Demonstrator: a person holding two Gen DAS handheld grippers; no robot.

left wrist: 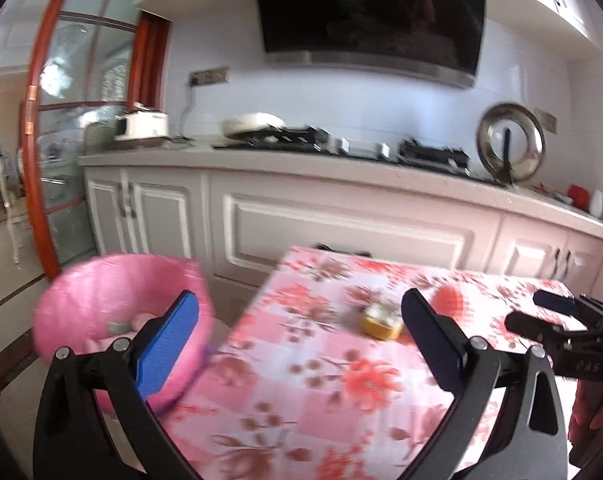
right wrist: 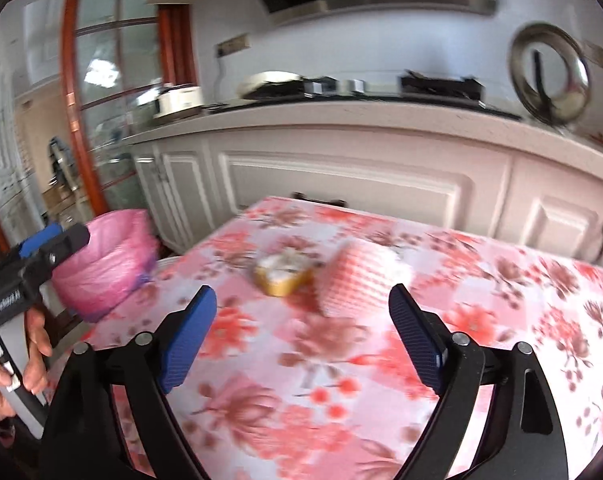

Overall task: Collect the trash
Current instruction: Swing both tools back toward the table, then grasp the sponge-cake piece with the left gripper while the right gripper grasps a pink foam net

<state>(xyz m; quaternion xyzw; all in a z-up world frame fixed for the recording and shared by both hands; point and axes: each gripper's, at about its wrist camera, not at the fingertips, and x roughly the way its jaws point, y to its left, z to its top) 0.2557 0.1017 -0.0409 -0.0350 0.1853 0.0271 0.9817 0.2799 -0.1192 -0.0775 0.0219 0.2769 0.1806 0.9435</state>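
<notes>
Both tools were spread wide, holding nothing. Ahead of the right tool point(right wrist: 303, 334) on the table point(right wrist: 501, 320) sat a yellow cup point(right wrist: 283, 274) and pink wrapper point(right wrist: 357, 280); the pink-lined bin point(left wrist: 113, 320) stood beyond the left tool's point(left wrist: 301, 346) left finger.

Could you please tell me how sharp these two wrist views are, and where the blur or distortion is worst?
Left wrist view: motion-blurred; the pink bin and yellow container smear, the counter bows from fisheye. Right wrist view: blurrier; the pink-striped cup is streaked, the pot lid ghosted.
</notes>
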